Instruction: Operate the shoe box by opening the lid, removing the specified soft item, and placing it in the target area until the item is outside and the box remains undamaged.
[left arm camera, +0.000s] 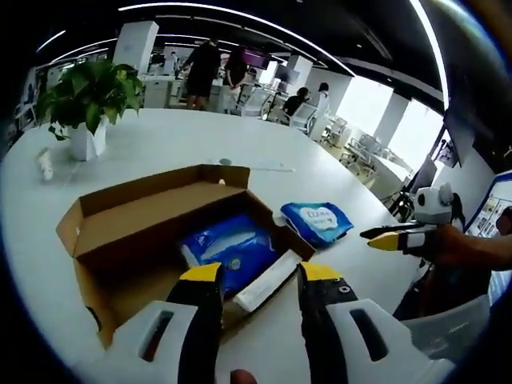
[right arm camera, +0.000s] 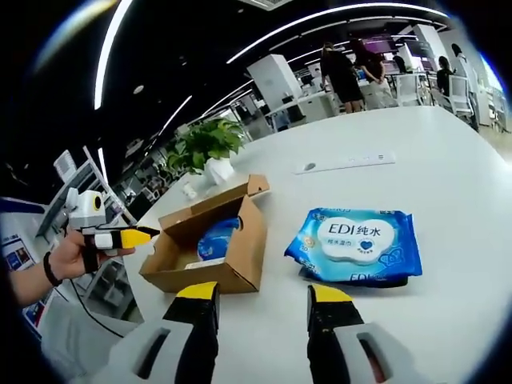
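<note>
- Left tool (left arm camera: 260,274): jaws spread, holding nothing, poised over the near edge of the open shoe box (left arm camera: 128,232).
- Right tool (right arm camera: 264,294): jaws spread and empty, above the white tabletop (right arm camera: 448,160), between the box and the blue wipes pack (right arm camera: 358,244).
- That pack lies flat on the tabletop, just beside the box and outside it.
- Inside the box: a second blue pack (left arm camera: 228,252) and a white strip (left arm camera: 268,282).
- A potted plant (left arm camera: 86,100) stands well behind.

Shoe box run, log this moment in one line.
shoe box: open | blue pack: on table | second pack: inside | both jaws: open, empty
</note>
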Available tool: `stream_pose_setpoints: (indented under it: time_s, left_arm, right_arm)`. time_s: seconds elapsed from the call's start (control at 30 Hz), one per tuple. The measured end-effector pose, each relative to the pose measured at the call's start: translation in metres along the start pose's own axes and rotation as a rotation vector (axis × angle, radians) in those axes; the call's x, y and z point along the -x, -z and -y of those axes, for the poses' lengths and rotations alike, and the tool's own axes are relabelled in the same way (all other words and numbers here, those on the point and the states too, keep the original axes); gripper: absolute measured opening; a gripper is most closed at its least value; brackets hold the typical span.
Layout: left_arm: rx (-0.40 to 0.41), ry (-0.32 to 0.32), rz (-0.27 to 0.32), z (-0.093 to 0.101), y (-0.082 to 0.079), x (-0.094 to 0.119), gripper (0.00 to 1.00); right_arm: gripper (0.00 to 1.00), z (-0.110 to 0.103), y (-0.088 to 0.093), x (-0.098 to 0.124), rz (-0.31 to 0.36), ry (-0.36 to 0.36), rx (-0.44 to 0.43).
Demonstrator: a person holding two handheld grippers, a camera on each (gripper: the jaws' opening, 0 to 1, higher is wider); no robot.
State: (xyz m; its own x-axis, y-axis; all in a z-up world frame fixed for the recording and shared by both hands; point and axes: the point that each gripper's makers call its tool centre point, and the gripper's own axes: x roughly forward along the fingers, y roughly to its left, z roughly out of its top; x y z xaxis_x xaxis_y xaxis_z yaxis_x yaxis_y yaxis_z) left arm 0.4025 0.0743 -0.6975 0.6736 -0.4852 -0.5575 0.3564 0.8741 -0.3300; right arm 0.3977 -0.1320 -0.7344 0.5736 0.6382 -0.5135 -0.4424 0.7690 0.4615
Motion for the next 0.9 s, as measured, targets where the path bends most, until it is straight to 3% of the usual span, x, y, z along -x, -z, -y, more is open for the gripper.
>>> stream_pose_setpoints:
  time_s: [0.37,0.7,0.9]
  left_arm:
    - [-0.025,0.036,-0.021,-0.017,0.004,0.008,0.37]
    - [-0.026,0.052,-0.011,-0.027,0.0,0.014,0.37]
    - [-0.011,0.039,0.0,-0.03,0.001,0.019,0.38]
  right_arm:
    - [0.44,-0.024,0.002,-0.014,-0.006,-0.009,0.023]
    - [0.44,-0.034,-0.011,-0.021,0.003,-0.008,0.059]
    - [0.45,-0.041,-0.015,-0.03,-0.027,-0.038,0.095]
